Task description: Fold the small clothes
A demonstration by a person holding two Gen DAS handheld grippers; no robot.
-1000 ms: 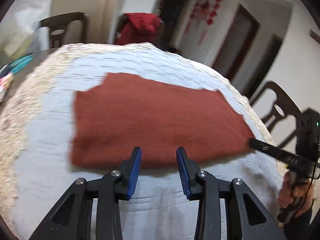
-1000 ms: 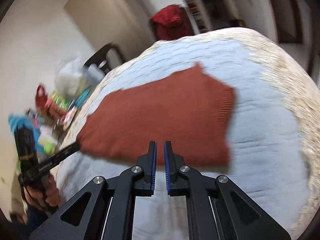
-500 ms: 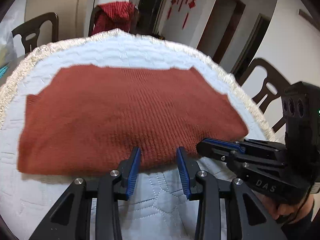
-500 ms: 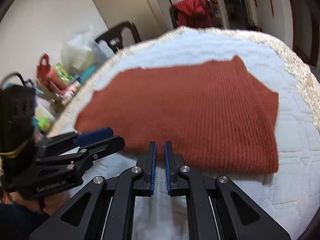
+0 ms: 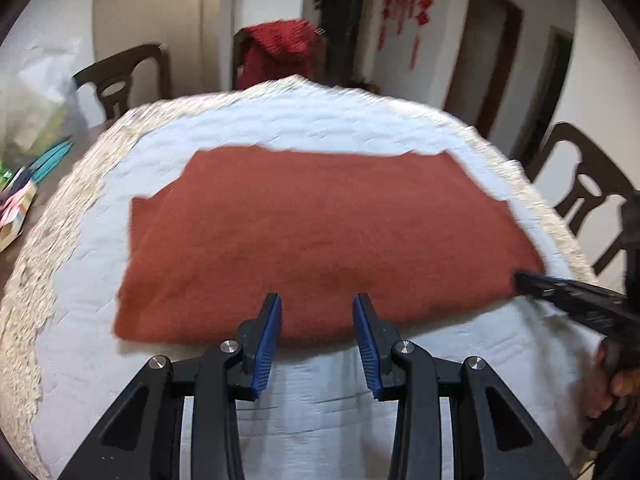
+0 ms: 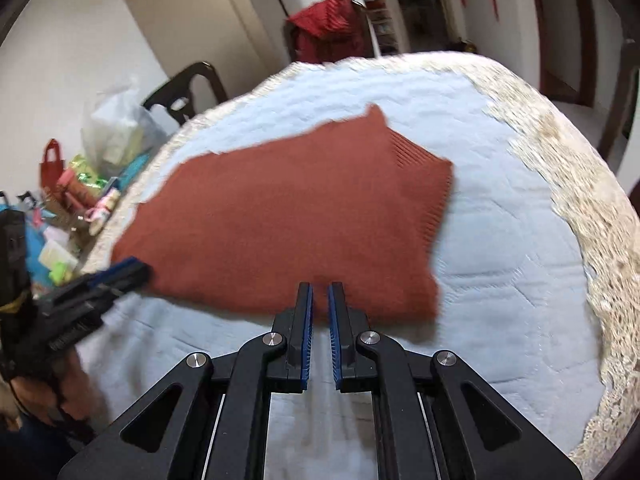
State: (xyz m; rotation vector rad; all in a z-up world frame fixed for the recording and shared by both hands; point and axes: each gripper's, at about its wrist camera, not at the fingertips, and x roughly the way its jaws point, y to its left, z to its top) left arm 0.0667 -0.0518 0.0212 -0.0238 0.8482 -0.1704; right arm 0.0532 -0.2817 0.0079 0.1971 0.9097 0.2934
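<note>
A folded rust-red knit garment (image 5: 328,236) lies flat on the white quilted table cover (image 5: 280,128); it also shows in the right wrist view (image 6: 288,220). My left gripper (image 5: 318,304) is open and empty, its fingertips at the garment's near edge. My right gripper (image 6: 321,292) has its jaws nearly together with a narrow gap, nothing between them, at the garment's near edge. The right gripper also appears in the left wrist view (image 5: 532,282) at the garment's right corner. The left gripper appears in the right wrist view (image 6: 128,272) at the garment's left corner.
Dark wooden chairs (image 5: 120,80) stand around the table, one draped with red cloth (image 5: 280,52). Clutter of bags and packets (image 6: 92,176) lies on the table's left side. The cover has a lace fringe (image 6: 592,184) at the edge.
Both grippers pulled apart from each other and back toward the garment's two near corners. The left stayed open and the right stayed nearly closed. The garment did not move.
</note>
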